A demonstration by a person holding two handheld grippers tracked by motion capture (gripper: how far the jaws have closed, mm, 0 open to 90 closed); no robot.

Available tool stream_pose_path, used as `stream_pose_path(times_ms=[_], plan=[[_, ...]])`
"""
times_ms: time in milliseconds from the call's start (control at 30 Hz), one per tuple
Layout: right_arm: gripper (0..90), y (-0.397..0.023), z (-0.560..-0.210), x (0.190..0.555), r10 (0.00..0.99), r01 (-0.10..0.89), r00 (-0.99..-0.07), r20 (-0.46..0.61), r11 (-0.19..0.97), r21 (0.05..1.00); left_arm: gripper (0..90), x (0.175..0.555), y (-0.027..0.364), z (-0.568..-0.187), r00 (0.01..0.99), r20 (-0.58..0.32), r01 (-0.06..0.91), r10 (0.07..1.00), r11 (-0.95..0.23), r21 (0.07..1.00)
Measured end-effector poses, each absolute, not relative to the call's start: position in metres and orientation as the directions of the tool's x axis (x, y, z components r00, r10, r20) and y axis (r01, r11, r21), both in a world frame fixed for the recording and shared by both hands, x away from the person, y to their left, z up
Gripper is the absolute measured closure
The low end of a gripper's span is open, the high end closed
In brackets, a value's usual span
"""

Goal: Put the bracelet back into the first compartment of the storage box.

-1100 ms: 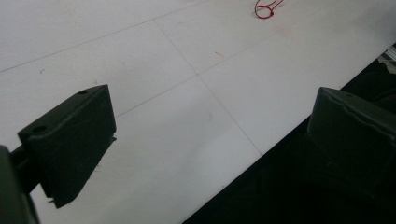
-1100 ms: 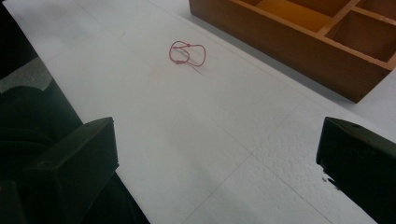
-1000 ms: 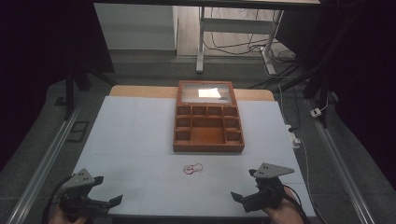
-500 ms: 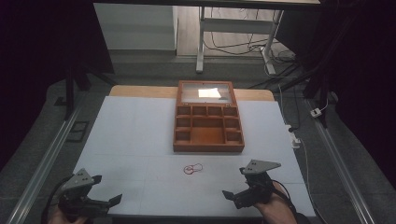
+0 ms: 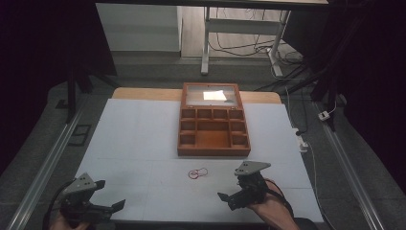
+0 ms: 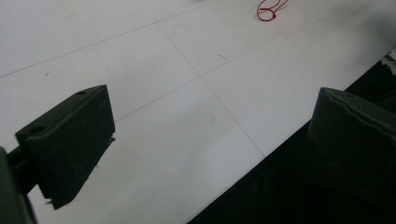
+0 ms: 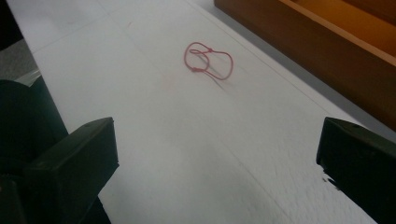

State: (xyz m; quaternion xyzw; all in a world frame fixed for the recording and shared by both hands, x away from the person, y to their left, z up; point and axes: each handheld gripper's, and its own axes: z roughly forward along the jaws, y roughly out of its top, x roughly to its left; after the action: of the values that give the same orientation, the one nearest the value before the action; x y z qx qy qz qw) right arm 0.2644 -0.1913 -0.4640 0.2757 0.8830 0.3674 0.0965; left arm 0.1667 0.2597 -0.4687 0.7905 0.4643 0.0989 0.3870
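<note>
From the high view, a white counter (image 5: 143, 139) carried a wooden compartment box (image 5: 213, 132) with its glass lid (image 5: 211, 94) laid open behind it, probably so that the compartments could take something. A red string loop (image 5: 197, 173) lay on the bare counter just in front of the box. The left tool (image 5: 98, 207) sat at the near left corner with jaws spread and nothing between them. The right tool (image 5: 229, 197), held in a hand (image 5: 268, 211), pointed toward the loop, its jaws apart as well.

In the left gripper view, the left tool (image 6: 210, 140) gaped wide over the counter's near edge, with the loop (image 6: 270, 9) far off.

In the right gripper view, the right tool (image 7: 217, 154) stood wide and empty, the loop (image 7: 210, 58) ahead between its jaws' lines and the box wall (image 7: 322, 60) beside it; that aim suggested a coming pick.
</note>
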Motion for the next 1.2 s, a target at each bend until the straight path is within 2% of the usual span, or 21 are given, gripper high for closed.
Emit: stream_pose_path(times_ms=[1000, 1100, 1200], plan=[[0.0, -0.13, -0.501, 0.312, 0.475, 0.373, -0.88, -0.008, 0.7, 0.609, 0.7, 0.167, 0.261, -0.469, 0.551, -0.213, 0.66, 0.807, -0.266, 0.703], [4.5, -0.126, -0.504, 0.315, 0.466, 0.359, -0.885, -0.022, 0.712, 0.603, 0.7, 0.167, 0.261, -0.469, 0.552, -0.215, 0.66, 0.806, -0.265, 0.703], [22.4, -0.123, -0.506, 0.323, 0.463, 0.372, -0.887, -0.006, 0.72, 0.587, 0.8, 0.167, 0.261, -0.469, 0.553, -0.216, 0.659, 0.805, -0.264, 0.704]])
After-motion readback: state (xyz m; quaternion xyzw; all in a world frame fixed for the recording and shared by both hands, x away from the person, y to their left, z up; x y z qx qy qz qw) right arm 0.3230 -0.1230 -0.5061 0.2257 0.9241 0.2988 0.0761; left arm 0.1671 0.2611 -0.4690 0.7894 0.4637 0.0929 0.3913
